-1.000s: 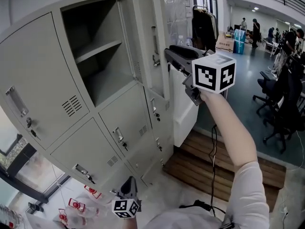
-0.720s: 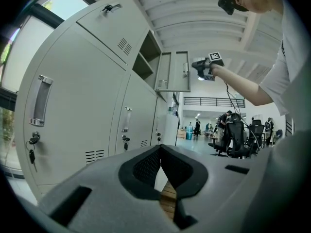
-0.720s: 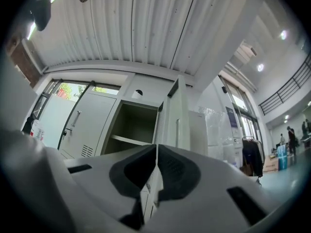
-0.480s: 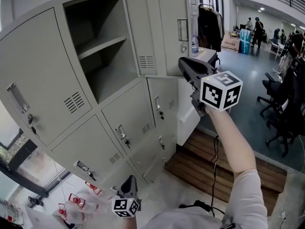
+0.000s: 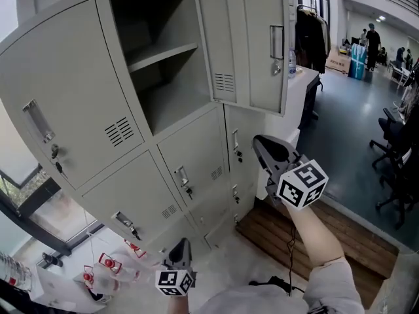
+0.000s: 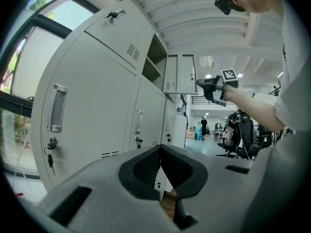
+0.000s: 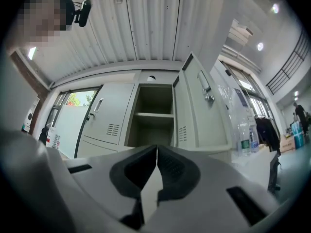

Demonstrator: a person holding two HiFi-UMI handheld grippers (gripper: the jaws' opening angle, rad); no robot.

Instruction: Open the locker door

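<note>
The grey locker's upper door (image 5: 252, 44) stands swung wide open, its handle (image 5: 277, 42) facing me. Behind it the compartment with one shelf (image 5: 163, 56) is bare. My right gripper (image 5: 265, 148) is shut with nothing in it, hanging below the door's lower edge and apart from it. In the right gripper view the closed jaws (image 7: 156, 148) point up at the open compartment (image 7: 153, 115) and door (image 7: 197, 106). My left gripper (image 5: 179, 248) is low by the bottom lockers, shut and empty (image 6: 160, 148). Its view shows the open door (image 6: 182, 74) and the right gripper (image 6: 211, 85).
A white table (image 5: 302, 84) with a water bottle (image 5: 291, 63) stands behind the open door. Wooden boards (image 5: 327, 234) lie on the floor at the right and office chairs (image 5: 399, 156) stand beyond. Red-labelled bottles (image 5: 108, 267) sit low left. People stand far back.
The right gripper has let go of the door's edge, closed its jaws and dropped down and away. The door has swung wider open. The left gripper has stayed put.
</note>
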